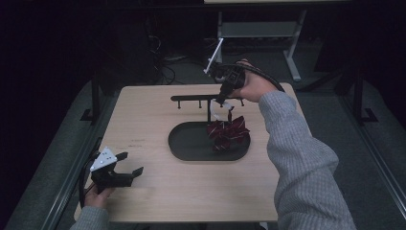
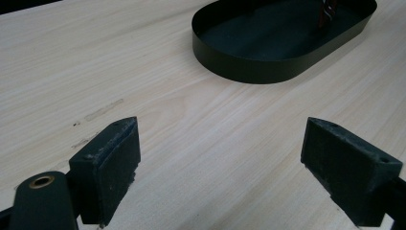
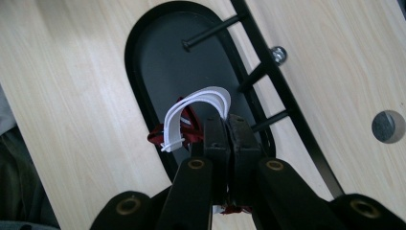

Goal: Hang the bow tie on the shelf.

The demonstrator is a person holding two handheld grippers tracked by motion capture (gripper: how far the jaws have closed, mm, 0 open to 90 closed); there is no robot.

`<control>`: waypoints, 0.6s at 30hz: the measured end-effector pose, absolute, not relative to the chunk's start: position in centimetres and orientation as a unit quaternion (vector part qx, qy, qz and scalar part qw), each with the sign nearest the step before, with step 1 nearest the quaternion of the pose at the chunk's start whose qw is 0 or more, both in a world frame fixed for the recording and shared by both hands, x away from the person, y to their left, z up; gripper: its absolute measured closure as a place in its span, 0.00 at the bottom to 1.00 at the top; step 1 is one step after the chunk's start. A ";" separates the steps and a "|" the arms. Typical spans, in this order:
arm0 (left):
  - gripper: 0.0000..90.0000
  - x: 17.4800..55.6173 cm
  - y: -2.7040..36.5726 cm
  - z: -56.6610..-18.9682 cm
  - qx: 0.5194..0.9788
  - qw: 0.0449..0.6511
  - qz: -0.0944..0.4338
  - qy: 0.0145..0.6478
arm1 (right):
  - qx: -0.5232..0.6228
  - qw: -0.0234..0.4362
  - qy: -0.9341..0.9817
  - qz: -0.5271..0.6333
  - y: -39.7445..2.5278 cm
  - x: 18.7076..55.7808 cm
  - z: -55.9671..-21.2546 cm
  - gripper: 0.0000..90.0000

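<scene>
While the right tongs (image 3: 229,129) pinch the white loop (image 3: 198,103) of the dark red patterned bag (image 1: 226,133) above the black oval tray (image 1: 191,143), hanging it on the black peg rack (image 1: 201,98) remains undone; left tongs (image 1: 130,164) idle wide apart over the table (image 1: 153,191).

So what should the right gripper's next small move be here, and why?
Probably ease the white loop sideways onto a peg of the black rack. The right gripper has its jaws shut on that loop, with the red bow hanging over the black tray just below the pegs. The left gripper sits open, well apart.
</scene>
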State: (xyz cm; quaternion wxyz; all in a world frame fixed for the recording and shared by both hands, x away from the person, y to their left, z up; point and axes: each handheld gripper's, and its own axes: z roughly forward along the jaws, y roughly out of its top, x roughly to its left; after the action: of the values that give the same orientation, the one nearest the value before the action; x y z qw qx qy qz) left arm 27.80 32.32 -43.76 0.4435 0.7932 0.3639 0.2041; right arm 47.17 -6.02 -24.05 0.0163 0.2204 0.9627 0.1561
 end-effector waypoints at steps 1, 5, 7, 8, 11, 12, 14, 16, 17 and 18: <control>0.14 27.8 32.3 -43.8 0.794 0.443 0.204 0.364 | 0.221 0.017 0.963 0.155 -6.1 47.3 -24.1 0.97; 0.14 27.8 32.3 -43.8 0.793 0.443 0.204 0.364 | 0.228 0.018 0.961 0.155 -6.3 47.5 -24.1 0.97; 0.14 27.8 32.3 -43.8 0.794 0.443 0.204 0.363 | 0.232 0.017 0.960 0.153 -6.4 47.8 -24.4 0.97; 0.14 27.8 32.3 -43.8 0.794 0.443 0.204 0.364 | 0.233 0.017 0.961 0.152 -6.5 47.9 -24.4 0.97; 0.14 27.8 32.3 -43.7 0.794 0.443 0.204 0.363 | 0.239 0.018 0.960 0.148 -6.5 48.2 -24.6 0.97; 0.14 27.8 32.3 -43.7 0.795 0.442 0.203 0.364 | 0.243 0.017 0.959 0.146 -6.6 48.3 -24.7 0.97; 0.14 27.8 32.3 -43.7 0.794 0.442 0.203 0.364 | 0.245 0.017 0.958 0.145 -6.7 48.5 -24.8 0.97; 0.14 27.8 32.3 -43.7 0.794 0.443 0.203 0.364 | 0.248 0.016 0.958 0.145 -6.8 48.6 -24.9 0.97; 0.14 27.8 32.3 -43.7 0.794 0.443 0.203 0.364 | 0.248 0.017 0.958 0.144 -6.8 48.7 -24.9 0.97; 0.14 27.8 32.3 -43.8 0.794 0.443 0.203 0.364 | 0.251 0.017 0.957 0.142 -6.9 48.8 -25.0 0.97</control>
State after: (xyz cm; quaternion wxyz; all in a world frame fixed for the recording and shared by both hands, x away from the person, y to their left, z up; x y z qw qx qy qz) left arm 27.82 32.28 -43.75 0.4432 0.7936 0.3638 0.2035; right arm 48.77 -6.87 -24.99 0.0173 0.2509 0.9574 0.1419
